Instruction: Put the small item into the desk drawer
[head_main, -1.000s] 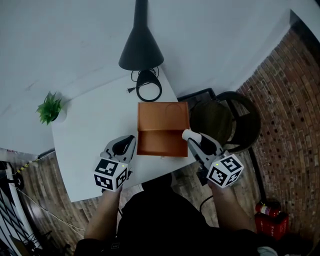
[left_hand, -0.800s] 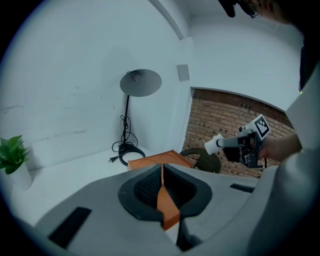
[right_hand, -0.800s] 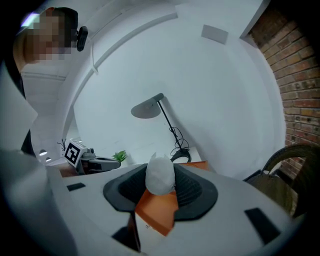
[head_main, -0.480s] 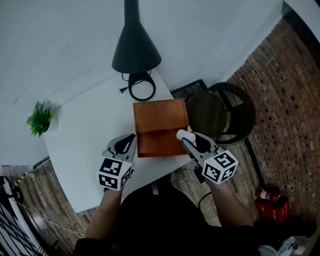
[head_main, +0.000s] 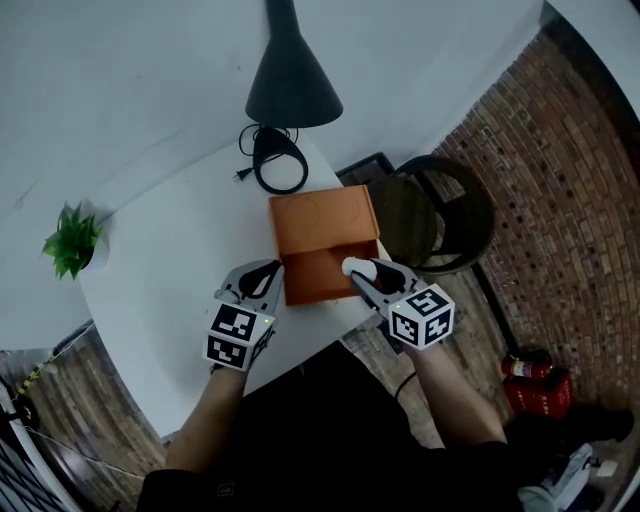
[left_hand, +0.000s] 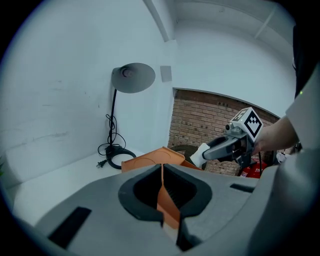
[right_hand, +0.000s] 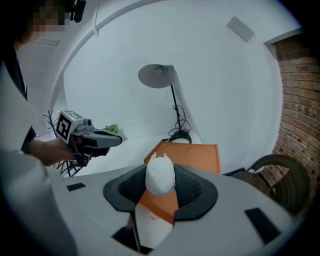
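An orange drawer box (head_main: 322, 218) sits on the white desk (head_main: 170, 250), its drawer (head_main: 318, 277) pulled out toward me. My right gripper (head_main: 358, 271) is shut on a small white item (head_main: 354, 267) at the drawer's right front corner. In the right gripper view the white item (right_hand: 160, 174) fills the space between the pads, above the orange drawer (right_hand: 185, 155). My left gripper (head_main: 262, 284) hovers just left of the drawer, jaws together and holding nothing. In the left gripper view the left gripper (left_hand: 162, 172) shows only a thin slit.
A black desk lamp (head_main: 293, 85) and its coiled cable (head_main: 279, 160) stand behind the box. A small potted plant (head_main: 70, 243) is at the desk's far left. A round dark chair (head_main: 440, 215) stands right of the desk. A red extinguisher (head_main: 530, 375) is on the floor.
The right gripper has carried the white item slightly left, closer to the open drawer. The left gripper stays beside the drawer. The head camera has shifted a little.
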